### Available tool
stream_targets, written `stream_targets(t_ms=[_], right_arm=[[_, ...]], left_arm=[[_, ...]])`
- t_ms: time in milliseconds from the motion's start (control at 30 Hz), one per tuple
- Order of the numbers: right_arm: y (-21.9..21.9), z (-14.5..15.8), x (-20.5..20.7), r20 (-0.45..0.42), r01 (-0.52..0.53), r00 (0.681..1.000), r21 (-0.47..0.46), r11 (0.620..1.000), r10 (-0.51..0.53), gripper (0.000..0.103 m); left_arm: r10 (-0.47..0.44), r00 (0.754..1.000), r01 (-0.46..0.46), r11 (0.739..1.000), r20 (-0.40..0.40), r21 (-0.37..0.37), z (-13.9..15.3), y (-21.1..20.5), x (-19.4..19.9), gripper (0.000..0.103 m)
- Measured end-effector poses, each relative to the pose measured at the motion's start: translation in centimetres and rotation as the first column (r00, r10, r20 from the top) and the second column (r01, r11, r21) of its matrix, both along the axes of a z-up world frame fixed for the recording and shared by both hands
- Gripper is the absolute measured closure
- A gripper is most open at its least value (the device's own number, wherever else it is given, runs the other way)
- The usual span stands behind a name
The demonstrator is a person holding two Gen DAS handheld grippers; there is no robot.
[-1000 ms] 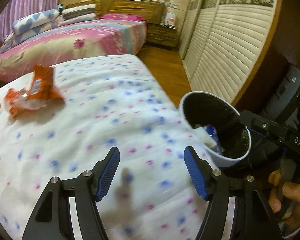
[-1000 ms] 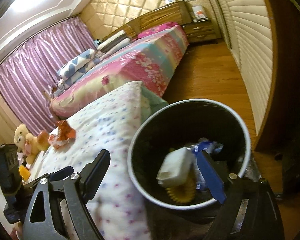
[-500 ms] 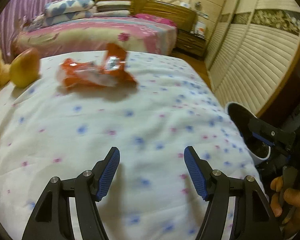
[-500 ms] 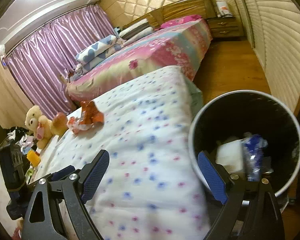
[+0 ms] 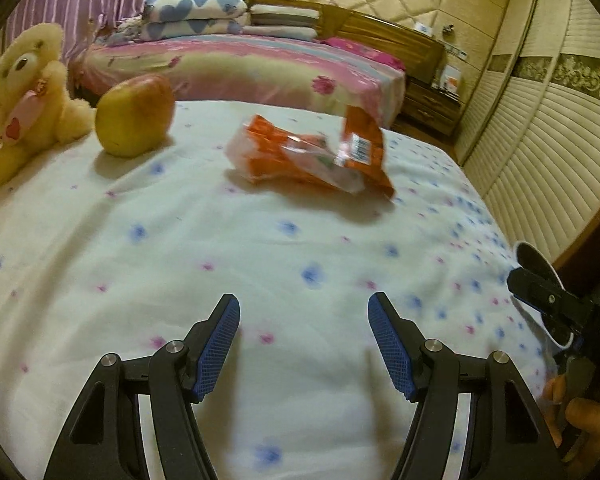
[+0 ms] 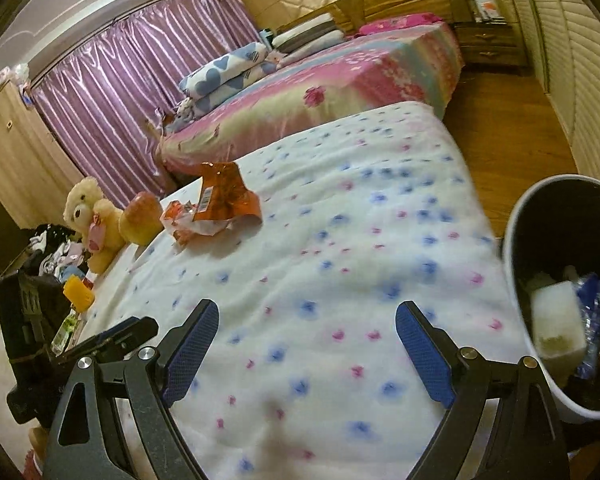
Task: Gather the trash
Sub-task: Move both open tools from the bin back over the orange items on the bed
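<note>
Orange wrapper (image 5: 312, 156) on bed (image 5: 260, 264), beside apple (image 5: 134, 114); both hand-held grippers (image 5: 304, 340) (image 6: 306, 346) wide open, empty. Risk: crinkly film slipping from pads.

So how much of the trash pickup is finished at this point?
Partly done: the trash bin beside the bed already holds a white block and blue plastic. Nothing is in hand; the left hand-held gripper and right hand-held gripper are open and empty. The orange wrapper on the bedspread is left.
</note>
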State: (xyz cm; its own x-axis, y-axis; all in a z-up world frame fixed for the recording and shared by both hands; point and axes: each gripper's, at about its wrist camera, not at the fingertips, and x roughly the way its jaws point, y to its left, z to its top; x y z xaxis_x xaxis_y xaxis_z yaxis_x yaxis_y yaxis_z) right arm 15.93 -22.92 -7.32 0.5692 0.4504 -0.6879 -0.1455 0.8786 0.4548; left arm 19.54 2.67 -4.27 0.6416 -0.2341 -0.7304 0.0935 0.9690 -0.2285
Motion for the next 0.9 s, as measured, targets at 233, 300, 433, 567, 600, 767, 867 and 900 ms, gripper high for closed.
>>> stream_targets(t_ms=[233,300,433,567,600,767,867,900], right_arm=[[1.9,0.1,1.8,0.016,-0.041,0.999,-0.008,0.999,0.041,0.012],[2.7,0.1,2.6,0.022,-0.063,0.998,-0.02,0.998,0.063,0.012],[4.2,-0.1,3.9,0.027,-0.106,0.994,-0.052,0.993,0.107,0.016],[5.7,-0.5,5.5,0.013,-0.151,0.988,-0.087,0.985,0.152,0.026],[6.0,-0.6,5.8,0.011,-0.159,0.987,-0.094,0.983,0.16,0.027],[7.2,-0.8,7.6,0.005,-0.197,0.98,-0.128,0.972,0.199,0.035],[8.0,-0.9,8.5,0.003,-0.217,0.976,-0.147,0.965,0.22,0.041],[8.2,-1.0,8.8,0.002,-0.221,0.975,-0.151,0.964,0.223,0.042]], left_arm=[[0.009,1.0,-0.009,1.0,0.007,0.03,-0.1,1.4,2.7,0.037],[0.011,1.0,-0.011,0.999,0.007,0.042,-0.2,1.7,3.7,0.036],[0.006,1.0,-0.006,0.998,0.008,0.055,-0.2,2.6,5.9,0.037],[-0.009,1.0,0.009,0.998,0.009,0.061,-0.4,3.0,7.9,0.037],[-0.014,1.0,0.014,0.998,0.007,0.06,-0.5,3.1,8.3,0.037],[-0.06,0.998,0.06,0.997,-0.007,0.052,-1.1,3.2,10.5,0.037],[-0.092,0.996,0.093,0.994,-0.018,0.054,-1.5,3.2,11.8,0.036],[-0.108,0.994,0.108,0.992,-0.015,0.058,-1.5,3.2,12.2,0.036]])
